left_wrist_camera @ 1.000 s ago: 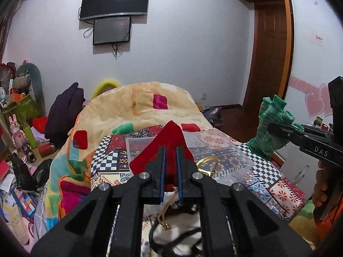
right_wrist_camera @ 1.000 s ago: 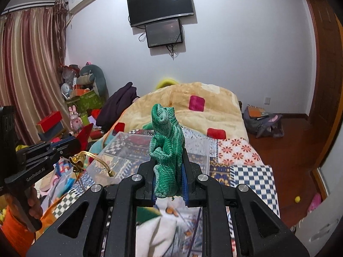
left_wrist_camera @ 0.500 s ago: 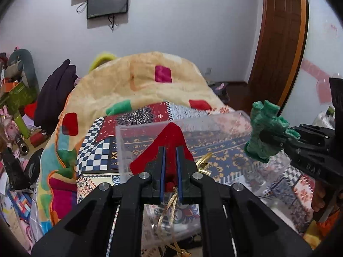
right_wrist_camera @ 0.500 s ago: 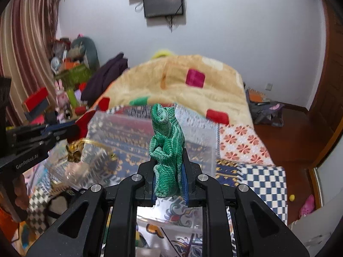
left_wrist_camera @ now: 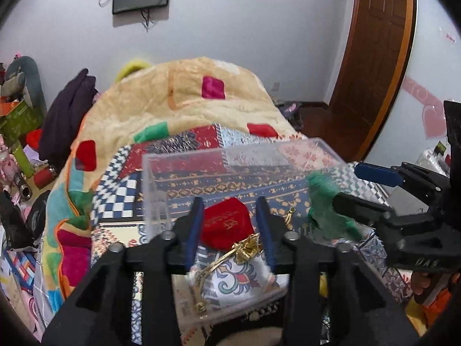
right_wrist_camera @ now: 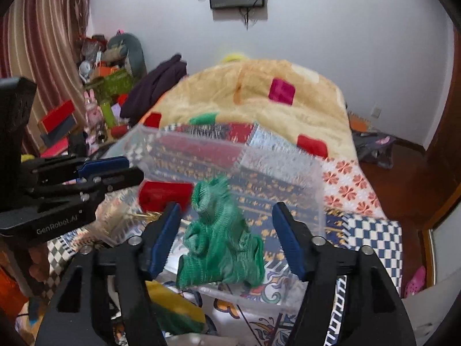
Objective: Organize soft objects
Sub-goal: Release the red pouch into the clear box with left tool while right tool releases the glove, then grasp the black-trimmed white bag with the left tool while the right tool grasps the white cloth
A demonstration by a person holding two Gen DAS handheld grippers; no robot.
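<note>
While spread wide over a clear plastic box (left_wrist_camera: 239, 155) on the patterned quilt (left_wrist_camera: 178, 141), left gripper (left_wrist_camera: 230, 216) with nothing between its blue pads. Red pouch (left_wrist_camera: 226, 223) loose in the gap, inside the box, touching neither finger as far as can be told; gold drawstring (left_wrist_camera: 245, 248) trailing from it toward the near wall. Off to the right in the same view, right gripper (left_wrist_camera: 348, 184) also parted, green knitted bundle (left_wrist_camera: 328, 216) blurred just below its fingers, at the box's right end. From the right wrist, right gripper (right_wrist_camera: 227, 222) equally wide apart, gripping nothing. Green knitted bundle (right_wrist_camera: 222, 239) between the pads but clear of both, blurred, within the clear plastic box (right_wrist_camera: 288, 170). Red pouch (right_wrist_camera: 164, 193) further left in the box, left gripper (right_wrist_camera: 121, 168) above it, fingers apart. Beige blanket (right_wrist_camera: 253, 95) heaped behind.
</note>
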